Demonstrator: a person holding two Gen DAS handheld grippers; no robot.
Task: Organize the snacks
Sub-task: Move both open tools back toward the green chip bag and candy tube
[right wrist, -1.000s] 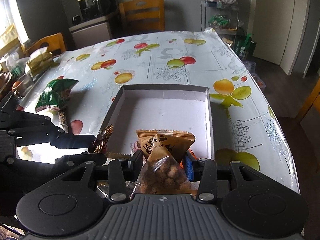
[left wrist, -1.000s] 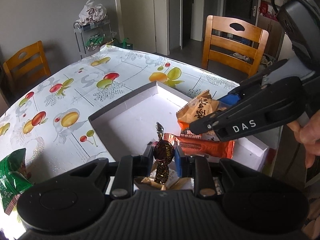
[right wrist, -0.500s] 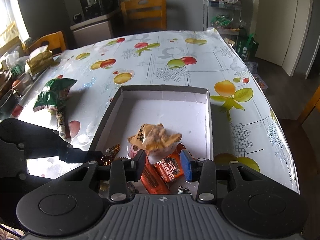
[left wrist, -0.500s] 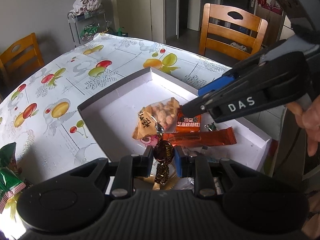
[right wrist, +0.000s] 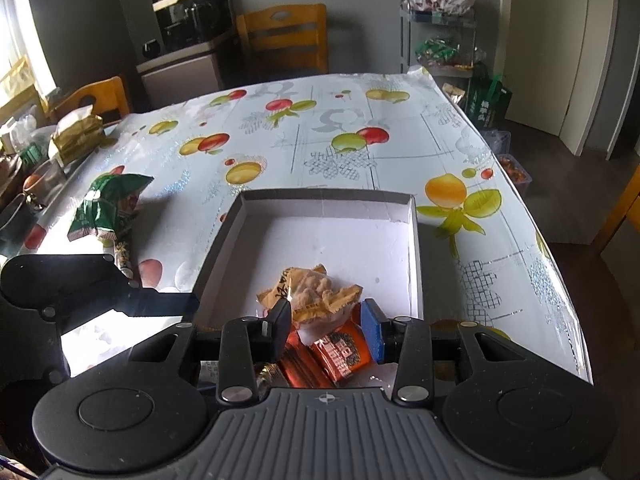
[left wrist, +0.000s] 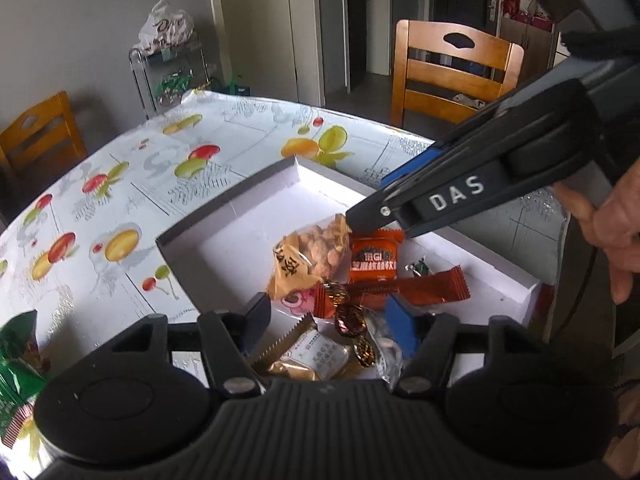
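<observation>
A shallow white box (left wrist: 228, 216) (right wrist: 320, 200) lies on the fruit-print tablecloth, with snacks piled in its near end. My left gripper (left wrist: 328, 320) hovers over that pile and its jaws are opening. A brown-and-gold wrapped candy (left wrist: 350, 320) lies loose below and between them, not pressed by either pad. My right gripper (right wrist: 326, 324) stands open just above a yellow peanut bag (right wrist: 308, 296) (left wrist: 308, 252) that rests in the box. Orange packets (right wrist: 340, 356) (left wrist: 374, 260) and a long orange bar (left wrist: 400, 292) lie beside it.
A green snack bag (right wrist: 108, 204) (left wrist: 16, 360) lies on the table left of the box. Wooden chairs (left wrist: 452, 68) (right wrist: 284, 36) stand around the table. A wire rack (right wrist: 440, 20) with bags is at the far corner, and clutter (right wrist: 76, 136) sits at the table's left edge.
My left jaws have spread and the brown candy has dropped from them into the box. The peanut bag left my right gripper and now lies in the box.
</observation>
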